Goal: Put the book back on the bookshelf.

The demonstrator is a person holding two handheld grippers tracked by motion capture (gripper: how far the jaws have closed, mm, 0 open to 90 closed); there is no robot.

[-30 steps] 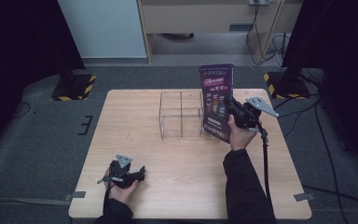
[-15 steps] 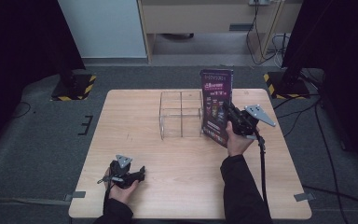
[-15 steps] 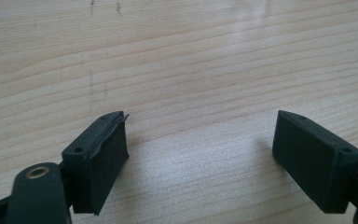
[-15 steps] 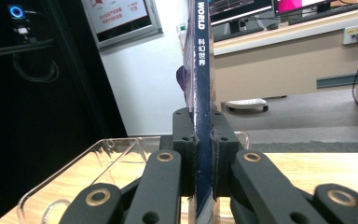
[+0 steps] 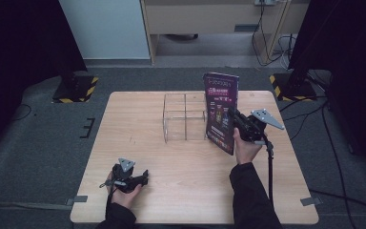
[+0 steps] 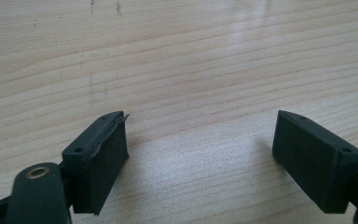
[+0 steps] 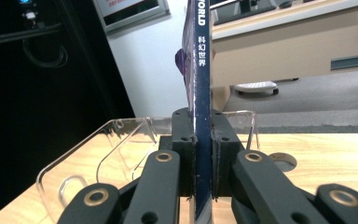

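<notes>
A thin dark purple magazine (image 5: 220,110) stands upright in the air just right of a clear acrylic rack (image 5: 185,117) at the table's middle back. My right gripper (image 5: 236,125) is shut on the magazine's spine edge; in the right gripper view the spine (image 7: 202,74) rises between the pressed pads, with the clear rack (image 7: 116,140) just beyond. My left gripper (image 5: 143,176) rests low on the wooden table (image 5: 186,191) near the front left edge, open, with only bare wood (image 6: 200,84) between its fingers (image 6: 98,154).
The rack has several upright dividers and open slots. Black stands with yellow-striped bases (image 5: 76,88) flank the table's back corners. A cable (image 5: 269,167) trails from the right gripper along the forearm. A round hole (image 7: 282,162) shows in the tabletop.
The right hand has shifted the magazine slightly left and toward the front, tilting it a little. The left gripper has stayed in place.
</notes>
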